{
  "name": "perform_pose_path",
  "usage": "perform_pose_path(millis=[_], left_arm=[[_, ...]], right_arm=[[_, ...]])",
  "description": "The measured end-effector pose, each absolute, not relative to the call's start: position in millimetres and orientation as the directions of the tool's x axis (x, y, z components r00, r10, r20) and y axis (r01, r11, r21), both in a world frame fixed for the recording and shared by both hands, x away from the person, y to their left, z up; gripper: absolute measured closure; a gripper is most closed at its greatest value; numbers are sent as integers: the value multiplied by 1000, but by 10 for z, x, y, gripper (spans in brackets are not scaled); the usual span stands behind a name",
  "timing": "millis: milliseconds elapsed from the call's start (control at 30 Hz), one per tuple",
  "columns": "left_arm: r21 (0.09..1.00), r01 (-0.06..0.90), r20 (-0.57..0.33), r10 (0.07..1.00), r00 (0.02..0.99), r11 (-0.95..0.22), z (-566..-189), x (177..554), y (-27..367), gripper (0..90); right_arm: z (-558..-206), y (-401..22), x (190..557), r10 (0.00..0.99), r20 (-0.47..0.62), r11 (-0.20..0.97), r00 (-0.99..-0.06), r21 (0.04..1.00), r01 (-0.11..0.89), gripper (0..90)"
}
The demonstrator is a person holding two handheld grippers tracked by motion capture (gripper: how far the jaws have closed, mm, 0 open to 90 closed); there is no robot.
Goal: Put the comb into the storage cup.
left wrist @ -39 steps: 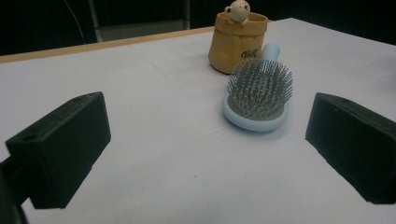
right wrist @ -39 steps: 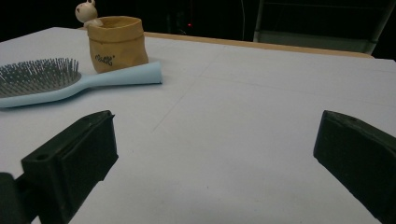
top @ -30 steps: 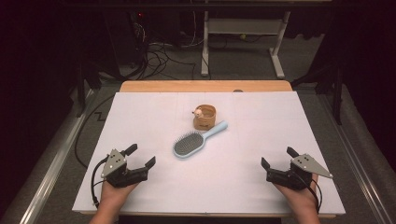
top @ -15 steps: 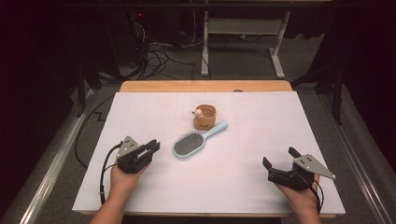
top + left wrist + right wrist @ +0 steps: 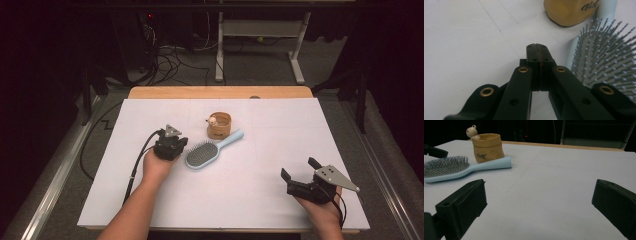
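A light-blue hairbrush (image 5: 202, 154) lies bristles up in the middle of the white table cover (image 5: 280, 130), its handle pointing toward a small tan paper bag (image 5: 219, 126) just behind it. A tiny pale figure (image 5: 212, 120) peeks over the bag's rim. My left gripper (image 5: 181, 143) sits just left of the brush head; its jaws have just been closing and now meet with nothing between them. In the left gripper view the shut tips (image 5: 538, 47) stand beside the bristles (image 5: 604, 60), the bag (image 5: 569, 11) beyond. My right gripper (image 5: 298, 170) rests open at the near right, nothing between its jaws (image 5: 539, 200).
The wooden table edge (image 5: 220, 92) runs along the back. Behind it are floor cables (image 5: 170, 60) and a white metal frame (image 5: 260, 35). In the right gripper view the brush (image 5: 449, 167) and bag (image 5: 488, 147) lie far left, wide bare cover in front.
My left gripper has travelled from the near left corner up and right to the brush head, and its jaws have gone from open to shut. The right gripper has stayed put.
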State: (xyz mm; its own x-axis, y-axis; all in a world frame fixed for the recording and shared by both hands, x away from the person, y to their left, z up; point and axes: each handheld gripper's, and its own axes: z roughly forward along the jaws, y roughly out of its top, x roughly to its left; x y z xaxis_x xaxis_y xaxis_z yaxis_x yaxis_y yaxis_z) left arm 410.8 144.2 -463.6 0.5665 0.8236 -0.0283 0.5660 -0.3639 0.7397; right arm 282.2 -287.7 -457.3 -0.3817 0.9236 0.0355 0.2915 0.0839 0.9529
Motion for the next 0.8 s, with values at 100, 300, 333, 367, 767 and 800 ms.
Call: perform_pose_path(millis=[100,300,333,367,767,800], left_arm=[[710,579,-33,803,596,-401,-4678,4173,1388,900],[692,569,-40,764,644,-444,-4705,4144,1326,900],[690,566,-38,758,651,-452,-4706,4127,1314,900],[687,554,-30,743,669,-471,-4696,4085,1288,900],[693,459,-4,634,773,-556,-4634,3794,993,900],[690,457,-5,627,779,-562,-4639,3776,972,900]], right_arm=[[-4577,-2879,2824,923,37,83,-382,952,294,0],[-4576,-2888,2823,923,40,81,-384,952,294,0],[-4575,-2885,2823,922,41,81,-384,952,295,0],[-4574,-2883,2821,922,40,82,-385,952,294,0],[-4567,-2874,2814,923,37,83,-383,952,294,0],[-4567,-2874,2814,923,38,83,-383,952,294,0]])
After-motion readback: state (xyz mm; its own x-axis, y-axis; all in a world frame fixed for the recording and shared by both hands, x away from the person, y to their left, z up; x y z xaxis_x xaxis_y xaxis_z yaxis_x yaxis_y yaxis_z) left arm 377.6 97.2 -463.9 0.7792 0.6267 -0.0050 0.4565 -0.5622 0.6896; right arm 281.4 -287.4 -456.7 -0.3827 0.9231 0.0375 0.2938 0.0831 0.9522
